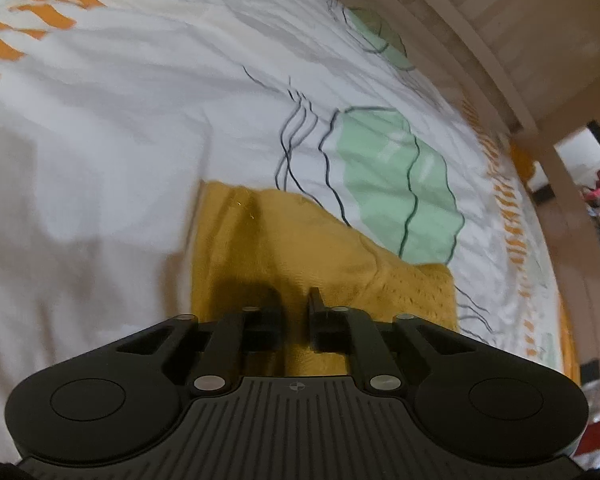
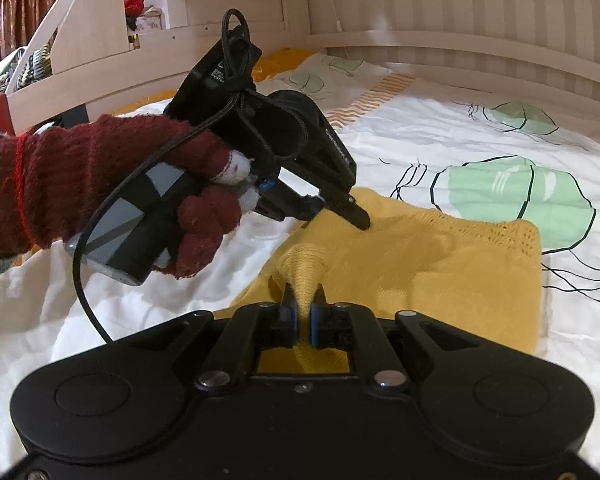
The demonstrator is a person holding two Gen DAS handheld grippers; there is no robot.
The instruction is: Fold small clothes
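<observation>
A pinch of the yellow knitted garment [image 2: 400,272] is being gripped by the right gripper [image 2: 303,296]. The cloth is being pressed by the left gripper [image 1: 296,300], jaws nearly closed, grasp unclear. Mid-bedsheet [image 2: 440,140], a fold is being started; the pinched edge needs carrying across.

Right claw [image 2: 303,300] is pinched nearly closed. Left claw [image 2: 340,216] is angled down with fingers close together, held by a red-gloved hand [image 2: 112,196].
</observation>
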